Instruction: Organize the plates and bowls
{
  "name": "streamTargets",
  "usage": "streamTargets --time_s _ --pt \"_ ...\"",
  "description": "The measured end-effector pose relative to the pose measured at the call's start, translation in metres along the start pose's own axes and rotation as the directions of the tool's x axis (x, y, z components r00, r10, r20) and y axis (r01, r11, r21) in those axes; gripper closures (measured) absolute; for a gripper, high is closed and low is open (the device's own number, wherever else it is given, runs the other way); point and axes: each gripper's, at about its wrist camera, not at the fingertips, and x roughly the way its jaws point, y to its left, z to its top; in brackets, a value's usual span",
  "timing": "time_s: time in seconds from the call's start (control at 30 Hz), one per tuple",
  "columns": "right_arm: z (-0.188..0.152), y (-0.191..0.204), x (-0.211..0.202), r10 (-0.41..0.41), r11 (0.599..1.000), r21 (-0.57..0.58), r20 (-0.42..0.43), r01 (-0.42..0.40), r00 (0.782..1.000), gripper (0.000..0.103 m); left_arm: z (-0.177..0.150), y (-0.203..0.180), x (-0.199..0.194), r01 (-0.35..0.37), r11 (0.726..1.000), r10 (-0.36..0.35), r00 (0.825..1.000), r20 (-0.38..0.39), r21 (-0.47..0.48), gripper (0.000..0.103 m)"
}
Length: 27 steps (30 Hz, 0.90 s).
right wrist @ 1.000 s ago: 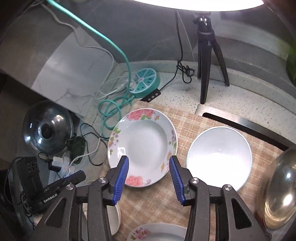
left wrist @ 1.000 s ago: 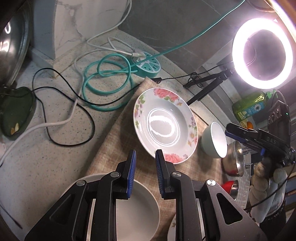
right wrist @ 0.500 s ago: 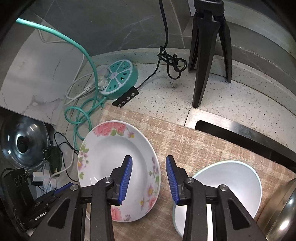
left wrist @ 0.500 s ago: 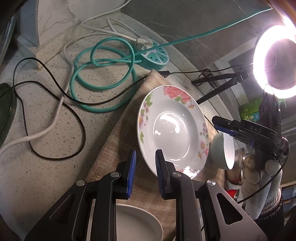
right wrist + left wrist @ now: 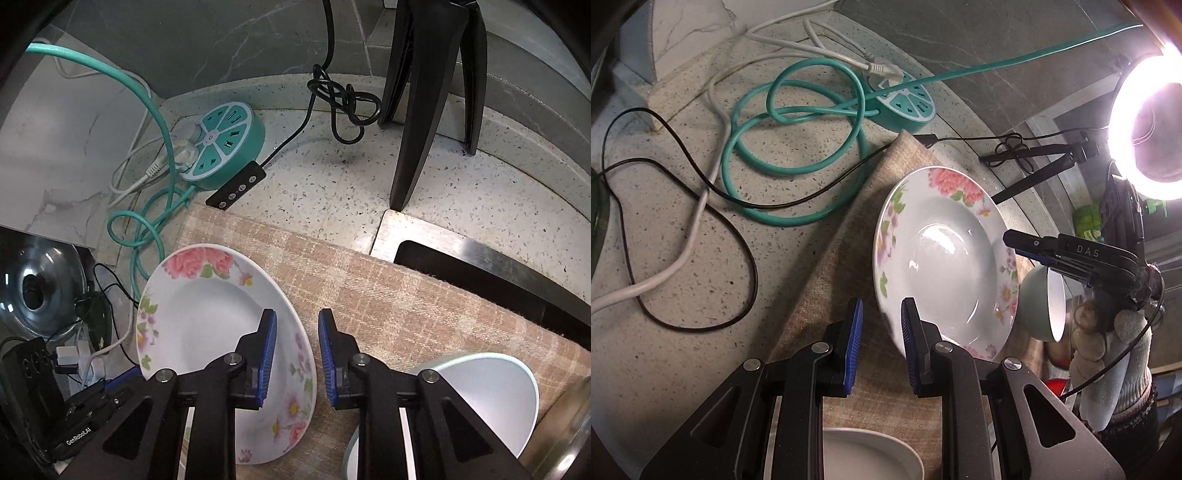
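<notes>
A floral plate lies on the checked cloth, with a gripper at each side of it. My left gripper is narrowly open at the plate's near-left rim, which sits just off the right pad; nothing is pinched. My right gripper straddles the opposite rim of the floral plate. Its jaws are closing, one pad over the plate's inside and one outside the rim, with a gap still showing. A gloved hand holds it in the left wrist view. A pale green bowl sits just right of it.
A white bowl lies under my left gripper. A teal power hub and looped cables crowd the counter beyond the cloth. Tripod legs and a ring light stand behind. A sink edge and a steel bowl are at right.
Both grippers came down and closer to the floral plate, the left from over the white bowl to its left rim, the right onto its right rim. The right jaws narrowed.
</notes>
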Motion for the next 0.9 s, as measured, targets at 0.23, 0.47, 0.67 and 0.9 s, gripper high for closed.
streamTargets --time_s 0.23,0.47,0.67,0.9 --pt "-0.001 0.000 0.003 0.004 1.000 0.000 -0.011 -0.004 1.000 0.090 0.002 -0.003 0.009 0.008 1.000 -0.008 1.000 -0.019 0.015 0.090" --pt "-0.001 0.002 0.004 -0.010 1.000 -0.010 -0.015 0.009 1.000 0.091 0.003 -0.007 0.016 0.002 1.000 -0.001 1.000 -0.030 0.027 0.091" --pt "-0.001 0.002 0.005 -0.011 1.000 -0.014 -0.016 0.011 1.000 0.090 0.003 -0.007 0.017 0.008 1.000 -0.007 1.000 -0.028 0.022 0.093" --pt "-0.003 0.002 0.003 -0.001 1.000 -0.001 -0.016 0.001 1.000 0.091 0.005 -0.006 0.017 -0.004 0.999 0.005 1.000 -0.027 0.035 0.093"
